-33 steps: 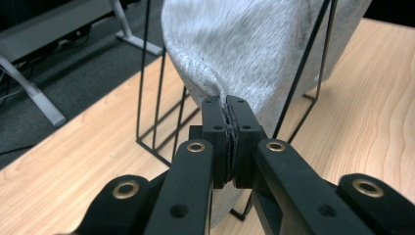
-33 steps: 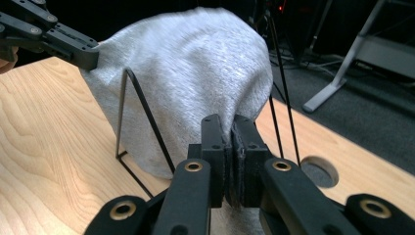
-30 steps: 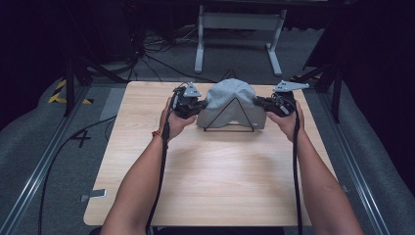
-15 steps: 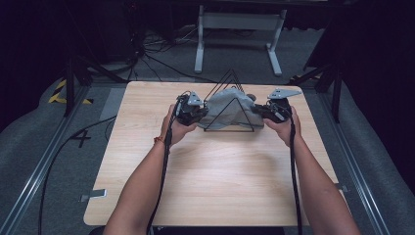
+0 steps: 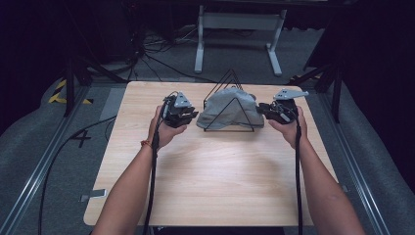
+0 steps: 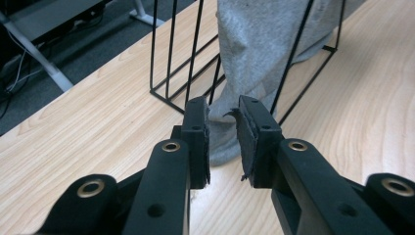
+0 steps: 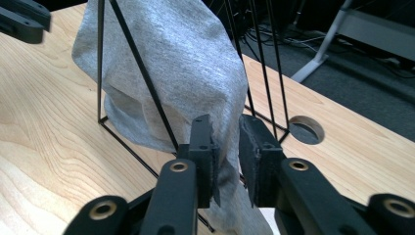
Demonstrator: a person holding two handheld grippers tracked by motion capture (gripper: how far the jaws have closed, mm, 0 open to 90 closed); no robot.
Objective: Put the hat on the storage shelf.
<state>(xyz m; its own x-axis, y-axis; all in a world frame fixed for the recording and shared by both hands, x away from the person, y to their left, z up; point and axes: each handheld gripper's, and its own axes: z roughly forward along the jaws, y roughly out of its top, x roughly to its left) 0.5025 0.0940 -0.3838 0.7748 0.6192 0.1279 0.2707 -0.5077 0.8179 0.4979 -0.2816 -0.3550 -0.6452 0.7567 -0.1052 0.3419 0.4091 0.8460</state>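
Observation:
A black wire rack of triangular frames stands at the back middle of the wooden table. A grey cloth is draped over and through it. My left gripper is just left of the rack, open, a little apart from the cloth. In the left gripper view its jaws stand narrowly apart, with the cloth's lower edge beyond them. My right gripper is at the cloth's right edge, open. In the right gripper view its jaws straddle a hanging fold of cloth without pinching it.
A round hole is cut in the tabletop behind the rack. A white stand and cables lie on the floor beyond the far edge. Bare wood runs from the rack to the near edge.
Both grippers were up against the cloth on the rack a second ago. They have since let go and drawn outward to either side, and the rack's wire peaks now show above the cloth.

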